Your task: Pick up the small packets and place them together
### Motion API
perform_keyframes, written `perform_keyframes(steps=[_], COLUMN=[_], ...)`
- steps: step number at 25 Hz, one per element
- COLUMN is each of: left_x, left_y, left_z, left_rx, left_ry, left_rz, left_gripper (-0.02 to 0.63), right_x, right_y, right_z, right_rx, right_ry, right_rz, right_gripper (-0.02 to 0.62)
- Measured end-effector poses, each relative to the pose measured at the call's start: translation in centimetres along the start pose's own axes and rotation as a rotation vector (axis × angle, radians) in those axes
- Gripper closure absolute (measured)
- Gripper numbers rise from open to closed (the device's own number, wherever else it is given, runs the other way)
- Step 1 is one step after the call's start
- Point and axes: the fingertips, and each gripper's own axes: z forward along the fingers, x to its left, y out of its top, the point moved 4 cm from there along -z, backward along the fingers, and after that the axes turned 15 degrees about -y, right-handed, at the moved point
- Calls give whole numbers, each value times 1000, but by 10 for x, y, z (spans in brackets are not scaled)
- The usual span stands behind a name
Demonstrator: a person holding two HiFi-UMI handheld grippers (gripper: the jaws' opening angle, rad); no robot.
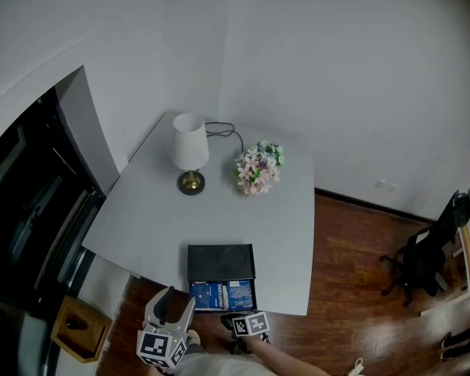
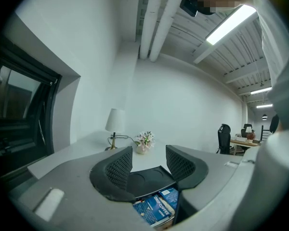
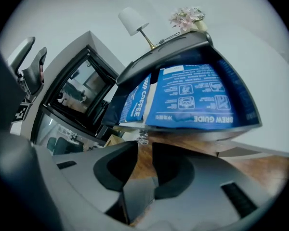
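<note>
Packets (image 1: 223,294) lie bunched in the black box (image 1: 221,258) at the table (image 1: 141,225) edge, and none seems picked yet. Left gripper (image 2: 149,160) is parted and empty. Right gripper (image 3: 143,148) is slightly parted and empty, close to them.

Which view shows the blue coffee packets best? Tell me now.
The right gripper view: the blue coffee packets fill the frame, with legible print. The head view shows them small at the table edge; the left gripper view shows only part of them, low down.
</note>
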Motion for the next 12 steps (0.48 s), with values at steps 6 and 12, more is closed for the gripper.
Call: perform_keyframes(steps=[6,12], left_x=[1,4], left_y=[0,3], left_z=[7,18], left_rx=[-3,-9], left_ry=[-9,-15], left_rz=[-2,7], left_gripper=[379,379], right_x=[-6,-9], right_y=[-5,20], right_z=[-26,-93], right_rx=[-34,-268], right_ry=[77,98], right_rz=[-20,-102], right_gripper=[485,483])
